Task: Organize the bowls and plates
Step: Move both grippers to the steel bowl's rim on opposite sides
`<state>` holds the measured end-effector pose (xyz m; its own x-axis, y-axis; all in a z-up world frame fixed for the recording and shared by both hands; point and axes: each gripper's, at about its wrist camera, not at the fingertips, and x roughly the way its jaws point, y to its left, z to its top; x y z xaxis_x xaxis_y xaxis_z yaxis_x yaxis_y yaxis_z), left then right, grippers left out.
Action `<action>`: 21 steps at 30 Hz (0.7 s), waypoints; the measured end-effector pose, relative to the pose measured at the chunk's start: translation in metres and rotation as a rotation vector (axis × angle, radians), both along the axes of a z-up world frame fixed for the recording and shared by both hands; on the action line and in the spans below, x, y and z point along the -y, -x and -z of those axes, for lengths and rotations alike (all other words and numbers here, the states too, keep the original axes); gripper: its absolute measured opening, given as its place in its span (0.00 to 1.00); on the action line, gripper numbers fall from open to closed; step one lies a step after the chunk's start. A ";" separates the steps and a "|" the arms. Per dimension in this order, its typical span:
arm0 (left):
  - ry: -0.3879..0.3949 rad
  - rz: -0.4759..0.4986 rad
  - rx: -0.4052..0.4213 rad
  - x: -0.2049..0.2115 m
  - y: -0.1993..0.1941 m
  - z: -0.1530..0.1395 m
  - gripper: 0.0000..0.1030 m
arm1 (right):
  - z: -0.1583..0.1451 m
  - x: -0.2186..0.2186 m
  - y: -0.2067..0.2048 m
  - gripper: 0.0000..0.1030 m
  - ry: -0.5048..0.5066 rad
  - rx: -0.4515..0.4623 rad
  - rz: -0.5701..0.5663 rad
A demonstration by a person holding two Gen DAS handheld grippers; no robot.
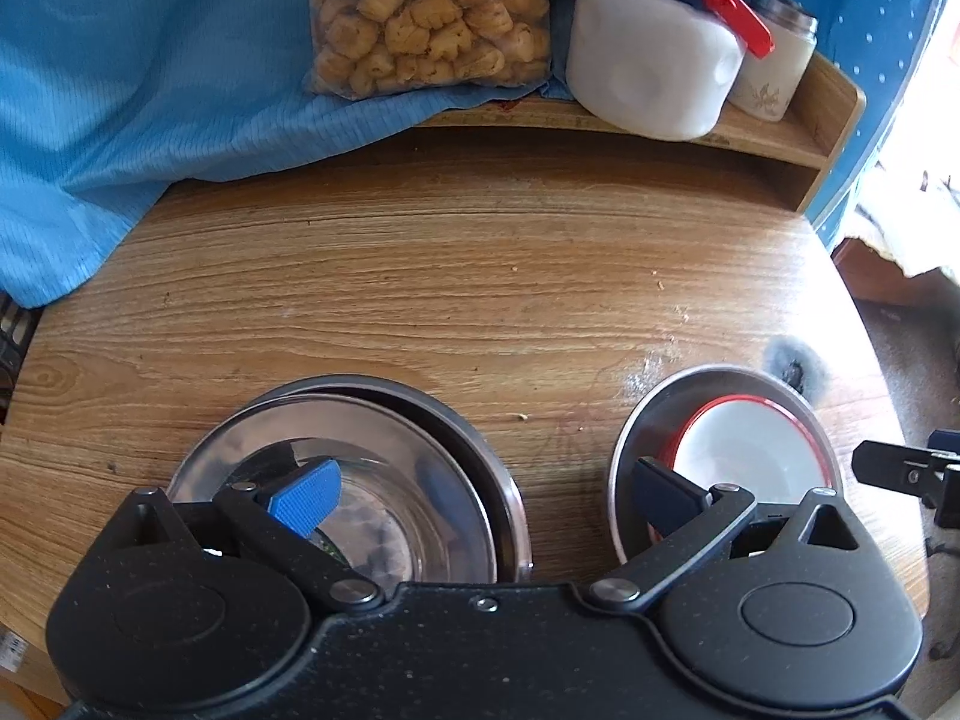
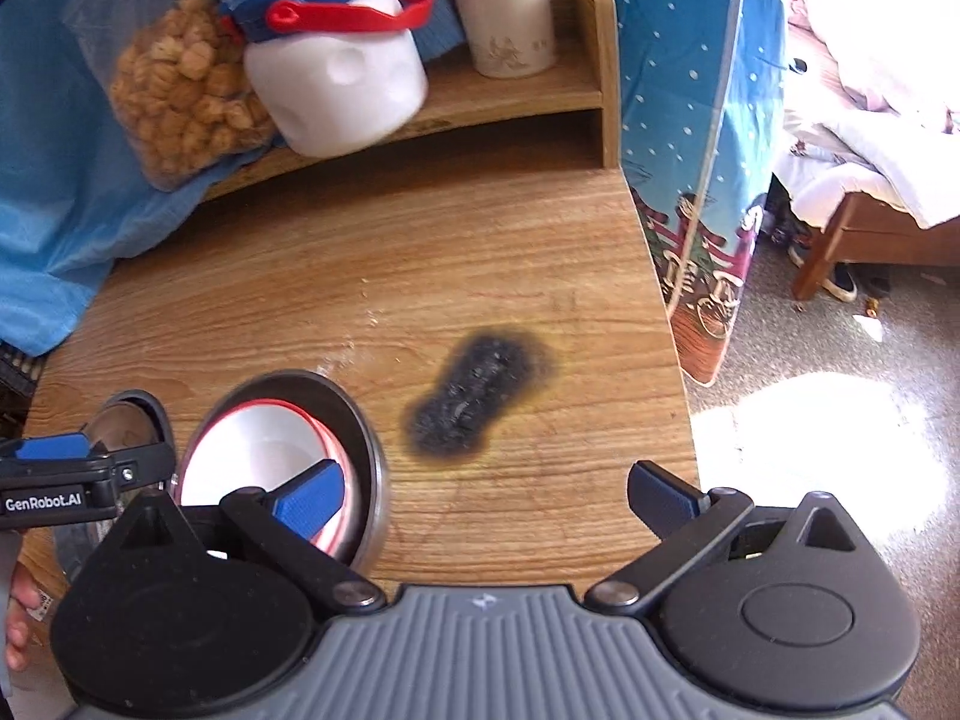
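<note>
On the wooden counter [image 1: 420, 276], near its front edge: two stacks of dishes side by side, apart, mouths up.

Under the left gripper [image 1: 480, 489], spread wide and gripping nothing, a steel bowl [image 1: 384, 480] nested in a dark pan [image 1: 474, 444]; beside it a red-rimmed white bowl [image 2: 258, 456] seated in a steel plate [image 2: 366, 450], below the left finger of the right gripper [image 2: 486, 492], likewise released. Just right of that stack, a black scorch mark [image 2: 474, 390]. Behind, well clear on a shelf [image 2: 510, 96]: snack bag [image 1: 420, 18], white jug [image 1: 648, 72].

Left gripper [image 1: 486, 495]: black speckled plastic, round pivot housings, silver rivets, blue ribbed pads [image 1: 306, 495].
Right gripper [image 2: 486, 495]: same black arms, grey ribbed housing.
Marking: white "GenRobot.AI".
</note>
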<state>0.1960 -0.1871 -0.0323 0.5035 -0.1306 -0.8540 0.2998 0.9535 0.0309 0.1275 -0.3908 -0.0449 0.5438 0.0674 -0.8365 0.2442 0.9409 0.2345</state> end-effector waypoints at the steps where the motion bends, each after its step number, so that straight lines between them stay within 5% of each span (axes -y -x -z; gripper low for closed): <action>1: -0.008 0.005 0.001 0.001 0.000 0.000 0.99 | 0.001 0.000 0.000 1.00 0.003 -0.007 0.000; 21: -0.157 0.136 0.070 0.026 0.004 0.005 0.99 | 0.013 -0.006 -0.010 1.00 0.039 -0.092 -0.059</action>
<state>0.1919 -0.2128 -0.0377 0.5493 -0.0695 -0.8328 0.4169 0.8865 0.2010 0.1371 -0.3849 -0.0574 0.4608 0.0639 -0.8852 0.2067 0.9623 0.1770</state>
